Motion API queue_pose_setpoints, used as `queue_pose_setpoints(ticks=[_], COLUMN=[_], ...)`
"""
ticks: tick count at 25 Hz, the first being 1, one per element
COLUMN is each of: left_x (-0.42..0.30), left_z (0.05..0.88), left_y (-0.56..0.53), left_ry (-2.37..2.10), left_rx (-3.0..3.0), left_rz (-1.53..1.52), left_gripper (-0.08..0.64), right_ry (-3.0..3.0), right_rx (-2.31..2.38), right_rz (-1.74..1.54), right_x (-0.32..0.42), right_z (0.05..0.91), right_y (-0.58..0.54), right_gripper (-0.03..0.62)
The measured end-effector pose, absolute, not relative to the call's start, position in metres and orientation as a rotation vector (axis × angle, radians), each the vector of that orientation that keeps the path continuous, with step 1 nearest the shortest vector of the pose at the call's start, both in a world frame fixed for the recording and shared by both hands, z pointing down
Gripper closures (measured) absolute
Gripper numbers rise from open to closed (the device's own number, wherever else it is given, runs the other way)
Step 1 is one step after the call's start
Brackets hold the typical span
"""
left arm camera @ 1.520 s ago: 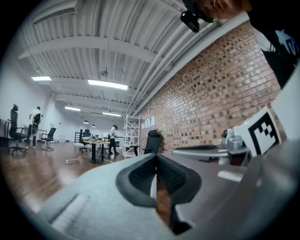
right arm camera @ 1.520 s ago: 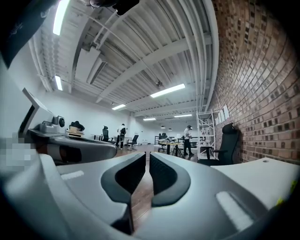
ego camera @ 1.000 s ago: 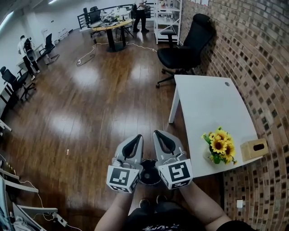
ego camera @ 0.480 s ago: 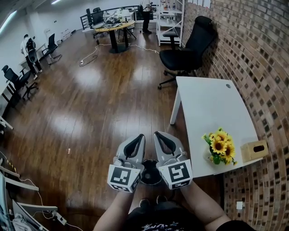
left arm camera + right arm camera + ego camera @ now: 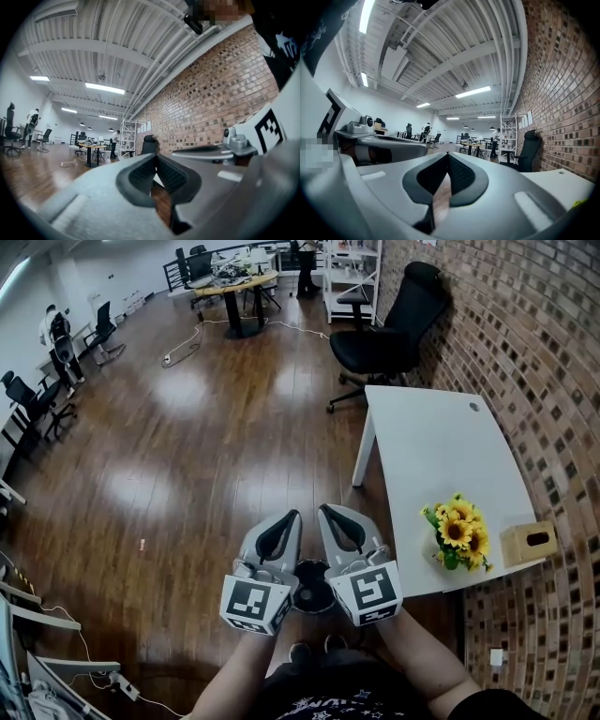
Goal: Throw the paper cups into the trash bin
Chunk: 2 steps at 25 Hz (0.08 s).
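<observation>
Head view: left gripper (image 5: 292,516) and right gripper (image 5: 323,511) hung side by side, just left of white table's (image 5: 441,456) near corner. Dark round trash bin (image 5: 312,586) sat on floor under and between them.
Left gripper view: jaws met tip to tip, gripped nothing.
Right gripper view: jaws likewise closed, empty; table lay to right.

Open-plan office: swivel chair (image 5: 382,341), white desk (image 5: 427,442), brick wall (image 5: 534,352), wood floor (image 5: 187,456) (strip lights (image 5: 104,88) overhead).

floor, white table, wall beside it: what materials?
Floor: dark wood planks, glossy; plank seams and lamp glare show. Table: smooth white matte top, probably laminate. Wall: rough brick with visible mortar joints.
</observation>
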<state>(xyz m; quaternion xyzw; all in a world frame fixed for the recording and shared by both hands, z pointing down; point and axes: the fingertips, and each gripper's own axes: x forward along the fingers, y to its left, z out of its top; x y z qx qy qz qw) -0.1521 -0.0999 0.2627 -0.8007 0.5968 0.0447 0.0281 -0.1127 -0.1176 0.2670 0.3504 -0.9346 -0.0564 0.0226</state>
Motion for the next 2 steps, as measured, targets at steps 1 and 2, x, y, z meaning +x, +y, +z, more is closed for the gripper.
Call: queue_pose_setpoints(ticks=[1, 2], left_x=[-0.1525, -0.1529], left_z=[0.2618, 0.2608], left_y=[-0.0997, -0.0996], left_ry=[1.837, 1.832], left_rx=[-2.47, -2.47], left_rz=[0.139, 0.141], left_gripper=[0.555, 0.555], right_ry=[-2.896, -2.897], right_rx=[1.086, 1.087], right_rz=[-0.18, -0.186], right_x=[-0.113, -0.1133], right_z=[0.2656, 0.264], right_y=[-0.1184, -0.1191], right_gripper=[0.584, 0.584])
